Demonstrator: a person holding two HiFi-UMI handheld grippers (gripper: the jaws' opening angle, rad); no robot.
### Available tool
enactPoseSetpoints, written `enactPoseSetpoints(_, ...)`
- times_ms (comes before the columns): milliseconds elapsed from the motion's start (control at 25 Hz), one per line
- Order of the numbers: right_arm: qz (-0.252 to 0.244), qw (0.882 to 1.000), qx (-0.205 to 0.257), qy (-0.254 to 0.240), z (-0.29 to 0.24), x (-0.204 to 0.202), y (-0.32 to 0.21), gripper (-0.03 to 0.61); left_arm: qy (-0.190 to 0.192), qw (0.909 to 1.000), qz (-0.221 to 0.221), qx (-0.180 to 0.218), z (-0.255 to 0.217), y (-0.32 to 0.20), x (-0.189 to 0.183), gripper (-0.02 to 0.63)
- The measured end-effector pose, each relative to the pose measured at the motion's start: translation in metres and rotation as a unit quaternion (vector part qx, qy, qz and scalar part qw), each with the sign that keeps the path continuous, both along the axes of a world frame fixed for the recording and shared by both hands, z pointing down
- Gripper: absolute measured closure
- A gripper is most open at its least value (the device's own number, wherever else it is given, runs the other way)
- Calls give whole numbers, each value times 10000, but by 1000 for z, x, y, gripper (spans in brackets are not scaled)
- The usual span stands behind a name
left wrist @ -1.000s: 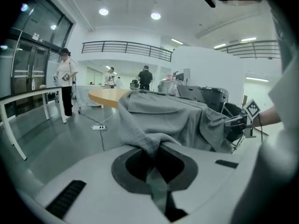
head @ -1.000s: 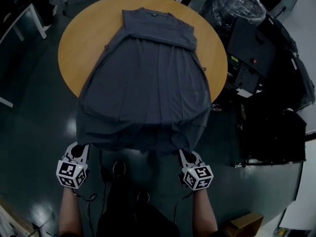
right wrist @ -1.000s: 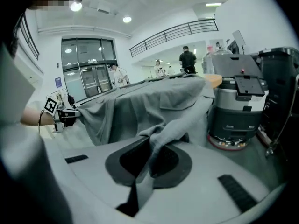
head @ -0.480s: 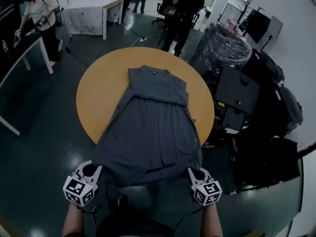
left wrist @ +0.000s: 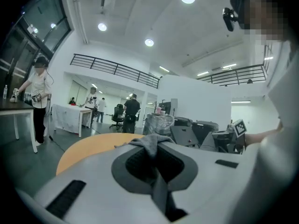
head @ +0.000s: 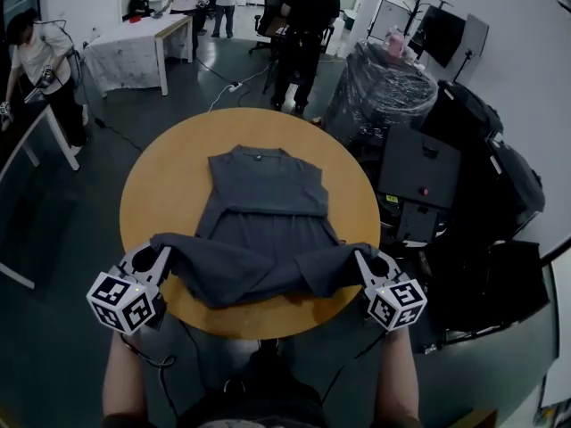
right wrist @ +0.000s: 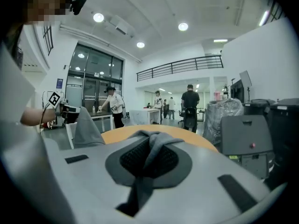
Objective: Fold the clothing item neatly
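A dark grey sleeveless dress [head: 263, 205] lies on the round orange table [head: 161, 185], neckline at the far side. Its hem end is lifted off the table and hangs as a sagging band [head: 259, 267] between my two grippers. My left gripper [head: 159, 255] is shut on the hem's left corner. The grey cloth [left wrist: 152, 146] is pinched between its jaws in the left gripper view. My right gripper [head: 364, 259] is shut on the right corner, with cloth [right wrist: 156, 146] bunched in its jaws in the right gripper view. Both are held above the table's near edge.
Black equipment cases [head: 419, 176] and a plastic-wrapped bundle [head: 375, 92] stand close to the table's right side. Several people stand by a white-covered table [head: 134, 52] at the back left. A person [head: 40, 61] stands by a desk at the far left.
Both grippers have risen from below the table's near edge to above it, carrying the hem up. The hanging skirt part now stretches between them over the table.
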State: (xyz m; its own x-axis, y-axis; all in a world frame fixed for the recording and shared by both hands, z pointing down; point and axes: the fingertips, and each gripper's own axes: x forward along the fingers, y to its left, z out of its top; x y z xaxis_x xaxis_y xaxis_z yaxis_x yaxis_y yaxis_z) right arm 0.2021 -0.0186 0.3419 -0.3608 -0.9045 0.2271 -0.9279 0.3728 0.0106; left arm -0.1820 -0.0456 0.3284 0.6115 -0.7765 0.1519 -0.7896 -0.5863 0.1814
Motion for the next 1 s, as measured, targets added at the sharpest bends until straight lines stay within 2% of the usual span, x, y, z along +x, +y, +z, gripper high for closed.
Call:
enactPoseSetpoints(240, -218, 9996, 189, -41, -31, 32, -123, 575, -148, 9995, -266, 12, -32, -132, 25, 600)
enactPoseSetpoints(480, -382, 9992, 68, -84, -46, 56, -253, 575, -208, 9980, -581, -105, -53, -260, 37, 600)
enactPoseSetpoints(680, -343, 9990, -136, -249, -31, 69, -354, 575, -172, 9967, -664, -431, -31, -357, 32, 600)
enactPoseSetpoints(760, -225, 9986, -257, -400, -18, 74, -391, 575, -271, 9956, -729, -524, -16, -392, 31, 600)
enactPoseSetpoints(880, -41, 9975, -483, -516, 13, 78, -447, 575, -456, 9935, -844, -607, 11, -447, 32, 600)
enactPoseSetpoints(1000, 211, 9959, -621, -624, 49, 86, -493, 575, -427, 9916, -945, -768, 51, -495, 39, 600)
